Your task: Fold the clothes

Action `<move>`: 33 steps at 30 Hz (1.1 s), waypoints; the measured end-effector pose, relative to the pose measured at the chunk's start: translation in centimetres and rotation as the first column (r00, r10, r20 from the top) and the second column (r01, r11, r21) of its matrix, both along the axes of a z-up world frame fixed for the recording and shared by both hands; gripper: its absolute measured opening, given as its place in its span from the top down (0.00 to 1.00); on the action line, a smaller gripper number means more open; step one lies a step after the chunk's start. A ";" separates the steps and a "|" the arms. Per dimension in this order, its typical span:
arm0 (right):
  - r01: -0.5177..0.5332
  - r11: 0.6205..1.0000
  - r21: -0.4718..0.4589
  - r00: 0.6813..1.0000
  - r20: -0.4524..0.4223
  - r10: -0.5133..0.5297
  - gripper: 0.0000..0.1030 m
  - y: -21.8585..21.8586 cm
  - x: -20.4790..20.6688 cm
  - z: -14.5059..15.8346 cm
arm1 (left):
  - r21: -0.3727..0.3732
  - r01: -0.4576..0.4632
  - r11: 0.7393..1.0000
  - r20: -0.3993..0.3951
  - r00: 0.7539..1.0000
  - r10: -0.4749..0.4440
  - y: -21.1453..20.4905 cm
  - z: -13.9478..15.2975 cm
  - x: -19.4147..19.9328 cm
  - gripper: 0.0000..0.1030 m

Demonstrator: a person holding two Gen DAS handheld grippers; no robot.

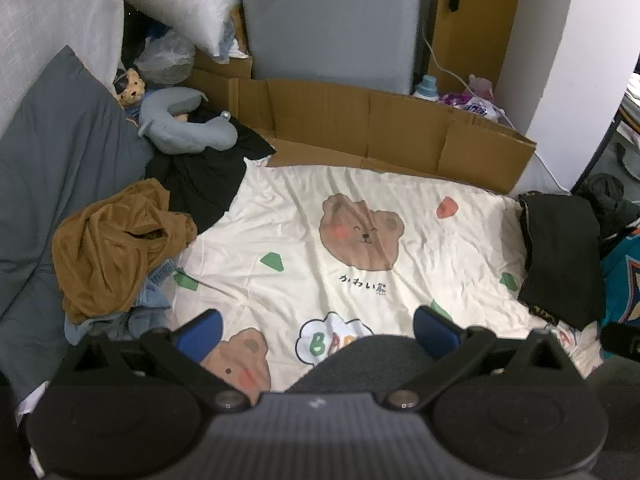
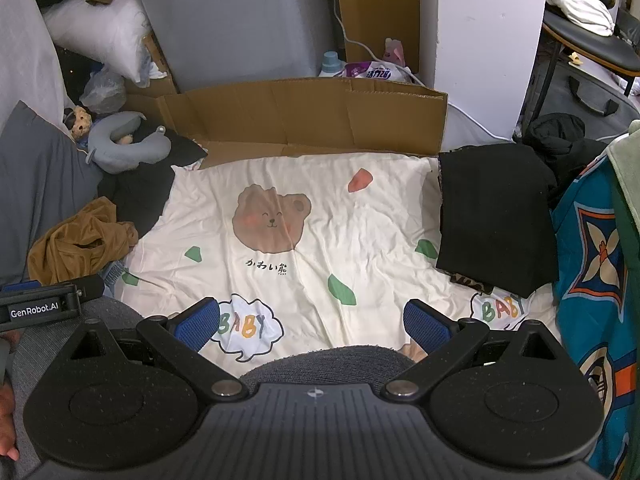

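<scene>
we hold the left gripper (image 1: 316, 330) and the right gripper (image 2: 312, 322) spread wide, nothing between the pads, both tilted down over the sheet (image 1: 304, 248). in the left view the unfolded pile sits at 9 o'clock: brown garment (image 1: 116, 248) on top, black garment (image 1: 204, 184) behind it. a folded stack (image 2: 492, 220) lies at 3 o'clock in the right view. we judge the step to be fetching the next piece. next move: reach to 9 o'clock, pinch the brown garment, spread it flat at centre.
</scene>
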State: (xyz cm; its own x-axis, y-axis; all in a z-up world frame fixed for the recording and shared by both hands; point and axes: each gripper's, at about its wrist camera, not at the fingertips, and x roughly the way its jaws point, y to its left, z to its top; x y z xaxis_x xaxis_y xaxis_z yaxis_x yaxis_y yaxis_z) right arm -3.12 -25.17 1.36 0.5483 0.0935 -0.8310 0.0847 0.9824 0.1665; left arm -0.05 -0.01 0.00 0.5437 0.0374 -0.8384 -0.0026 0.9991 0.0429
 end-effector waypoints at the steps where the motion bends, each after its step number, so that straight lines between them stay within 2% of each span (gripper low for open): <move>1: 0.001 1.000 0.000 1.000 0.000 -0.001 0.02 0.0 0.0 0.0 | 0.000 0.000 1.000 0.002 1.000 0.000 0.0 0.0 -0.1 0.01; 8: 0.010 1.000 0.006 1.000 0.000 -0.010 0.02 -0.1 0.1 0.0 | 0.005 -0.004 1.000 0.009 1.000 0.004 -0.1 -0.3 0.0 0.01; 13: 0.010 1.000 0.010 1.000 0.001 -0.010 0.02 -0.2 0.1 -0.1 | 0.053 0.000 0.999 0.014 1.000 -0.001 -1.3 -0.1 -0.1 0.01; 33: 0.016 1.000 -0.007 1.000 0.004 -0.016 0.02 -0.1 0.0 -0.1 | 0.009 -0.003 1.000 -0.003 1.000 0.003 0.3 0.2 0.1 0.01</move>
State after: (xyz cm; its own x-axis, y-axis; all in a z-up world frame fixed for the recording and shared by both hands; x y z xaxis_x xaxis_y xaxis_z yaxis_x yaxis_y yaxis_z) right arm -3.15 -25.28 1.29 0.5532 0.0793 -0.8292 0.0996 0.9820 0.1604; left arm 0.09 0.29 0.19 0.5407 0.0462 -0.8400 -0.0055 0.9987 0.0514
